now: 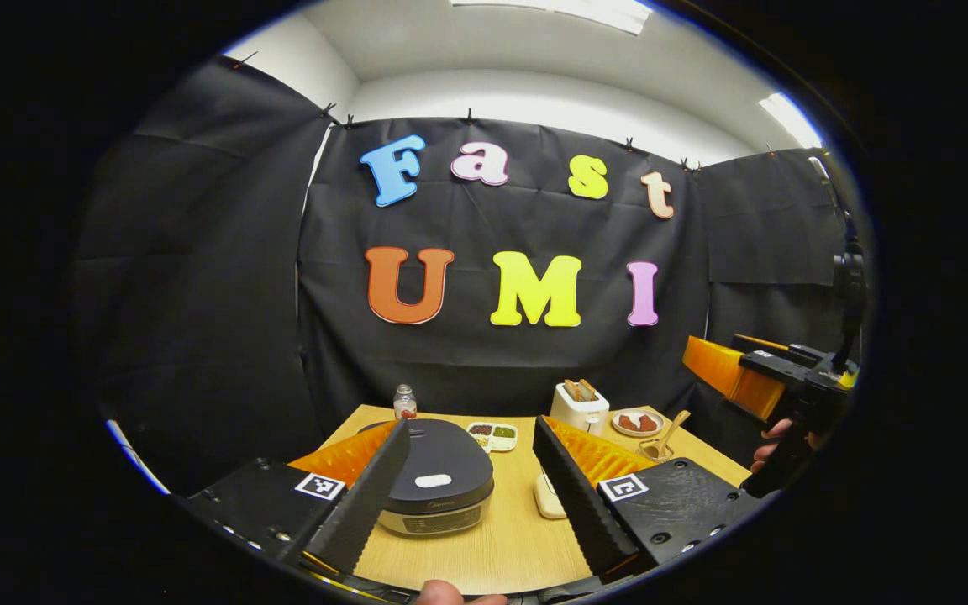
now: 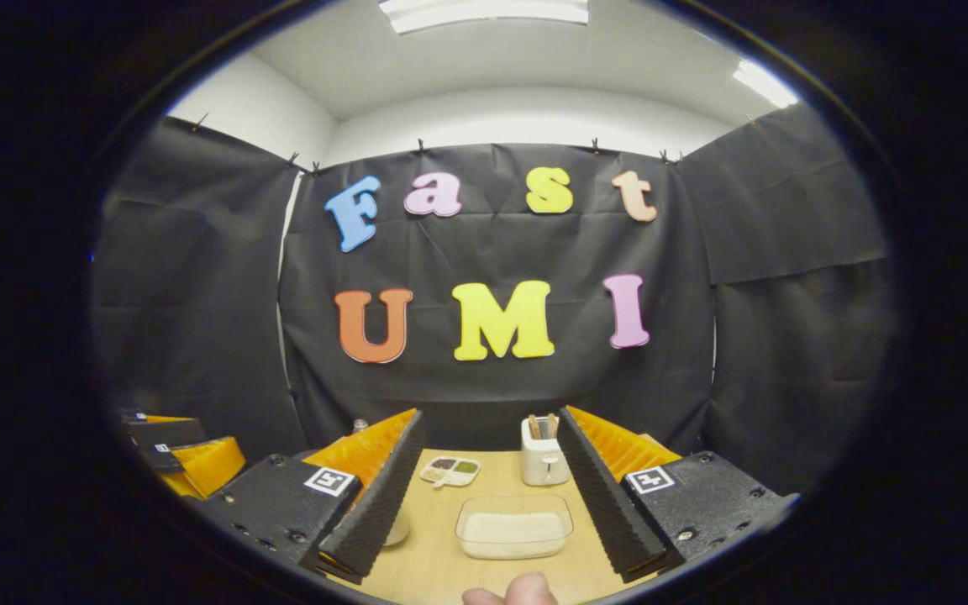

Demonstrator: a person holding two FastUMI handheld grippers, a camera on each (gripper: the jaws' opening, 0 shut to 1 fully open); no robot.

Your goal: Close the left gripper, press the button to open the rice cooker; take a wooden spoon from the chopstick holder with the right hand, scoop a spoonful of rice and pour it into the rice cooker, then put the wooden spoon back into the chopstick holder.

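Left gripper: fingers spread wide, holding nothing, above the near table edge; the closed rice cooker sits between them toward 11 o'clock. The spoon stands in its holder at 1 o'clock, beside the toaster. Right gripper: fingers wide, empty, with the rice tray between them at 12 o'clock.

Left hand-held gripper agape; right hand-held gripper agape.
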